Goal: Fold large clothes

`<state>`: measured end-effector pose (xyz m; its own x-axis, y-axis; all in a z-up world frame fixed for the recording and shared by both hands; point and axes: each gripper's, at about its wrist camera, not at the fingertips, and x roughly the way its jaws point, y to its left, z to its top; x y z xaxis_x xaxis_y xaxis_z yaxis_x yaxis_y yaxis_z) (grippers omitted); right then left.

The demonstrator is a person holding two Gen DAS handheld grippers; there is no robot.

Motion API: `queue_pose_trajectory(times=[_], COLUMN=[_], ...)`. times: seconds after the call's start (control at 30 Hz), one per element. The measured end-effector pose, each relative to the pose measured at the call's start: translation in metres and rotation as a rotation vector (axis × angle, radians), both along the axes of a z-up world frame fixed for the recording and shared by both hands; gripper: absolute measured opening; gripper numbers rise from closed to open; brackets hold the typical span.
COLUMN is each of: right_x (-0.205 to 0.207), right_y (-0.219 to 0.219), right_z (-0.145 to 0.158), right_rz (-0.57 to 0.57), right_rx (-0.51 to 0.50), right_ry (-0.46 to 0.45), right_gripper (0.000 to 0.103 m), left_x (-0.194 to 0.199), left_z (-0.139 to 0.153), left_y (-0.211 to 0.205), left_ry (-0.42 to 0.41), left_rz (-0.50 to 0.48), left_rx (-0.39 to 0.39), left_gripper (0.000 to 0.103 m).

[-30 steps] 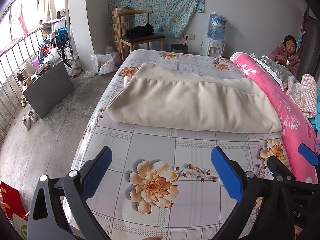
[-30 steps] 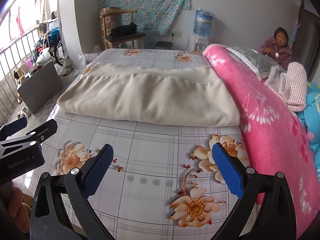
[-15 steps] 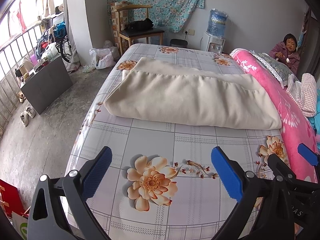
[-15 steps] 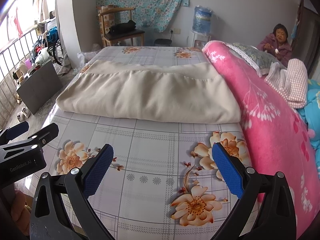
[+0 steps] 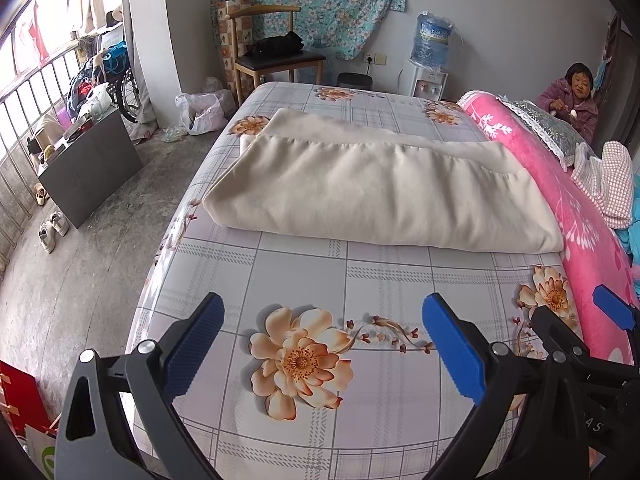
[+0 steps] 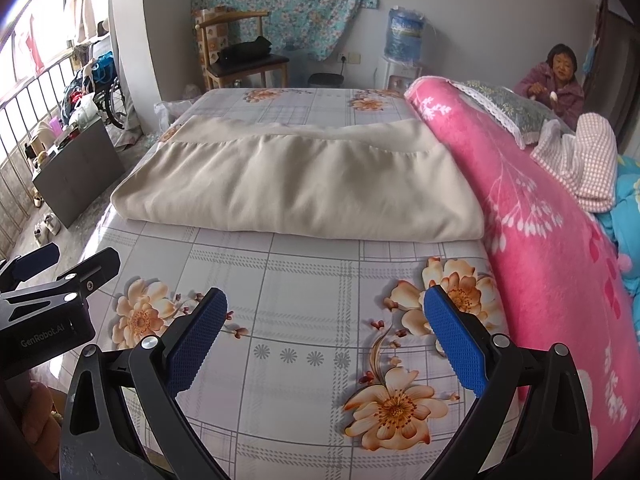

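I hold both tools, left tool (image 5: 320,344) and right tool (image 6: 326,340), wide and empty; the cream blanket (image 5: 380,196) lies beyond them, long axis left-right.

Soft window daylight, fisheye-warped edges

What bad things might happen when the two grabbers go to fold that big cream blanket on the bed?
1. The cream blanket looks thick and layered. The open left gripper or right gripper might pinch only the top layer, so the fold falls apart.
2. Its right end lies against the pink blanket, so the right gripper could grab pink cloth too.
3. Its left end sits near the bed's edge; a hard pull could slide it toward the floor.
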<state>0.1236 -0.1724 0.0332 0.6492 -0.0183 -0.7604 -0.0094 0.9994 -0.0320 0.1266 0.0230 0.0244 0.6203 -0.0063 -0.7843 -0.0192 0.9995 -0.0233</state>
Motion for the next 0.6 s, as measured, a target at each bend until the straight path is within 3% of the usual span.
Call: queue_pose_trajectory(times=[0.6], right_x=[0.0028], right_y=[0.0051], right_z=[-0.0064], right_rz=[-0.002], right_rx=[0.017], right_ry=[0.032], right_gripper=[0.095], left_x=[0.0017], left_z=[-0.0036], left_y=[0.0041], left_ry=[0.017], left_rz=[0.009], left_rx=[0.002], left_gripper=[0.098])
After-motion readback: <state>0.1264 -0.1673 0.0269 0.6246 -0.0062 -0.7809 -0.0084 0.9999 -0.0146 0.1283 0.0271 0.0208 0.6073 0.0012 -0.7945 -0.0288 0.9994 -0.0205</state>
